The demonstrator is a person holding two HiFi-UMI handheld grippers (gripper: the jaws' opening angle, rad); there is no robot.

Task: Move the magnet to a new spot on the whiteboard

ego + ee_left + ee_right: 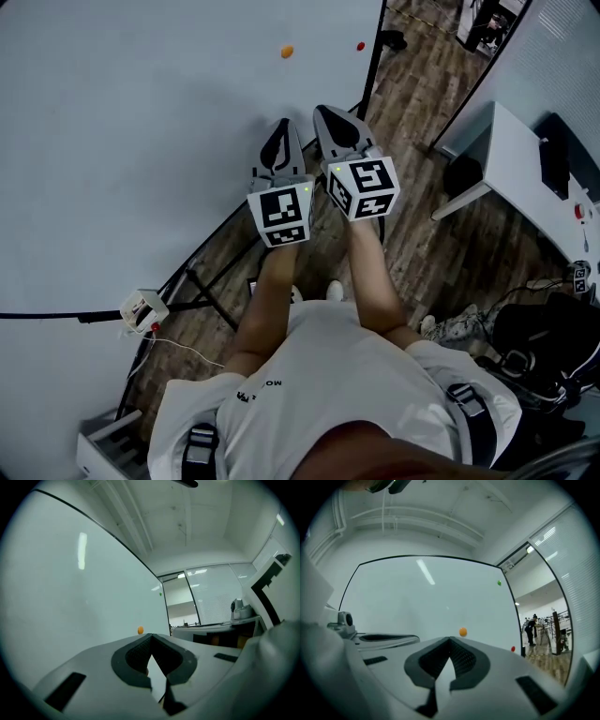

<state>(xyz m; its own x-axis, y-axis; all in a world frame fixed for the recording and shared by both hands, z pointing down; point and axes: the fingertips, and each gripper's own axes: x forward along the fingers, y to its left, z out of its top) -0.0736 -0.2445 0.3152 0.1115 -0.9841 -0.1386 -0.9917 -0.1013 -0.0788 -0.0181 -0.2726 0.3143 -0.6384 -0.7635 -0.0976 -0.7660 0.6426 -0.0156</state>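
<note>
Whiteboard (pixel 141 141) fills the head view, with the orange magnet (pixel 287 52) stuck on it well ahead of the left gripper (pixel 283 124) and right gripper (pixel 324 112). In the left gripper view the jaws are clenched and empty, and the magnet lies beyond the tips. The right gripper view shows the same.

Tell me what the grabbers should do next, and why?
Probably push the right gripper forward toward the orange magnet and open its jaws. They are shut on nothing, and the magnet sits on the whiteboard well ahead, untouched.

White tee (pixel 347 375), blk straps (pixel 466 403); grey hand-held grippers (pixel 283 124) (pixel 321 111) w/ marker cubes (pixel 281 214) (pixel 361 187).
</note>
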